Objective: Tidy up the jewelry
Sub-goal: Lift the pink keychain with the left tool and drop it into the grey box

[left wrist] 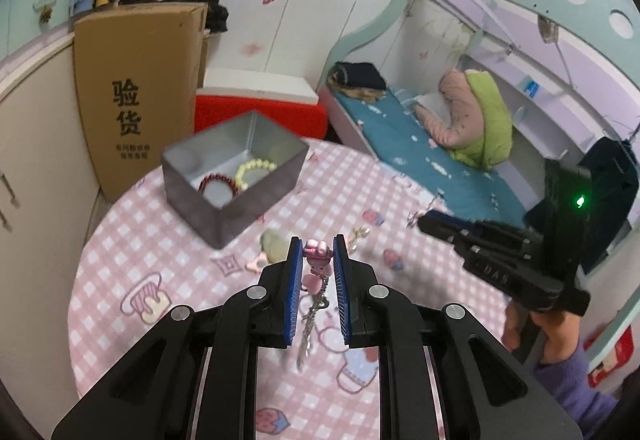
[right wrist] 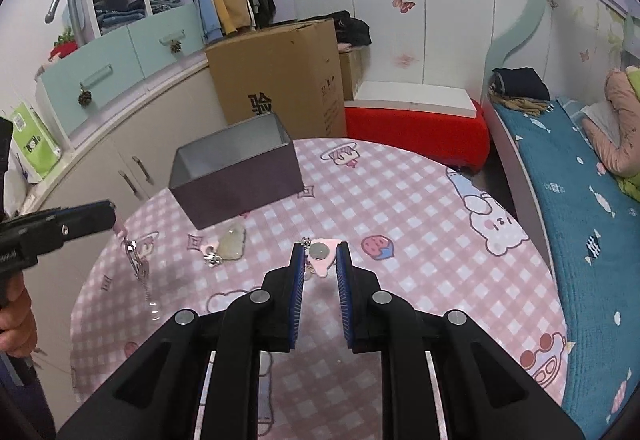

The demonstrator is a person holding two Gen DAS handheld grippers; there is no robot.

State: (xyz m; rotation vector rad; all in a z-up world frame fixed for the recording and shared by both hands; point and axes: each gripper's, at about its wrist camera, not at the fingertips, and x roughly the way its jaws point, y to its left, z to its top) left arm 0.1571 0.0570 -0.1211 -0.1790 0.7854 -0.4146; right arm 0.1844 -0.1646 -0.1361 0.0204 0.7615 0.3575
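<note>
My left gripper (left wrist: 316,246) is shut on a pink charm keychain (left wrist: 317,260) and holds it above the table, its chain (left wrist: 310,324) dangling; it also shows in the right wrist view (right wrist: 134,256). My right gripper (right wrist: 320,252) is shut on a pink heart-shaped pendant (right wrist: 322,258); it also appears in the left wrist view (left wrist: 424,220). The open grey tin box (left wrist: 224,196) holds a red bead bracelet (left wrist: 218,186) and a pale yellow bead bracelet (left wrist: 254,170). A pale green stone pendant (right wrist: 232,242) lies on the cloth in front of the box.
The round table carries a pink checked cloth (right wrist: 420,208). A cardboard box (right wrist: 280,80) and a red stool (right wrist: 416,128) stand behind it. A bed with a blue cover (right wrist: 580,208) is on the right, cabinets (right wrist: 120,52) on the left.
</note>
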